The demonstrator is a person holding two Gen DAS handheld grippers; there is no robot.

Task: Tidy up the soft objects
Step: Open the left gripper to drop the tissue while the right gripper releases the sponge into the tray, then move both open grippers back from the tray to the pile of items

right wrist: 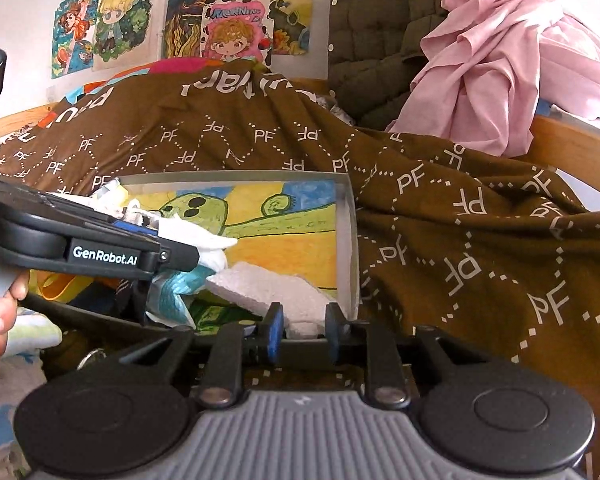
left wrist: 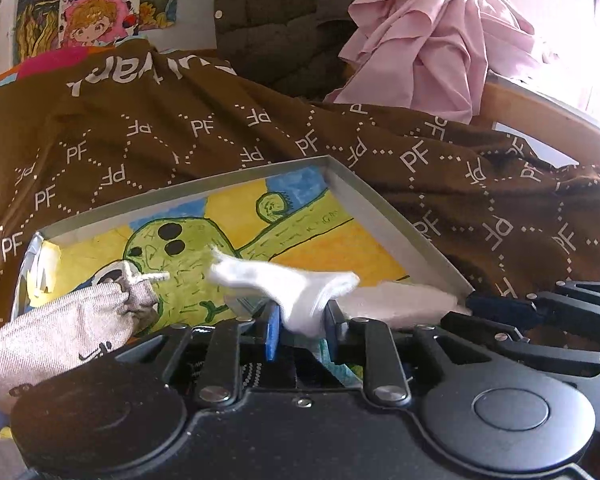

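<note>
In the left wrist view, the left gripper (left wrist: pixel 300 322) is sitting at lower centre with its blue-padded jaws a little apart and a small white sock (left wrist: pixel 296 284) lying between them — blurred, so whether the pads are pressing on it cannot be told. The sock is hanging over the shallow grey box lined with a green-and-yellow crayon drawing (left wrist: pixel 399 224), which is resting on a brown blanket printed with white PF letters (left wrist: pixel 180 128). A grey woven drawstring pouch (left wrist: pixel 60 328) is lying partly in the box at lower left. In the right wrist view, the right gripper (right wrist: pixel 301 330) is standing at the box's near edge, jaws parted around a corner of a white foam-like block (right wrist: pixel 272 288), seemingly without pinching it. The tidying looks partly done: a few soft pieces are in the box, while a crumpled pink garment (left wrist: pixel 439 36) at upper right is lying outside — probably to be sorted later.
</note>
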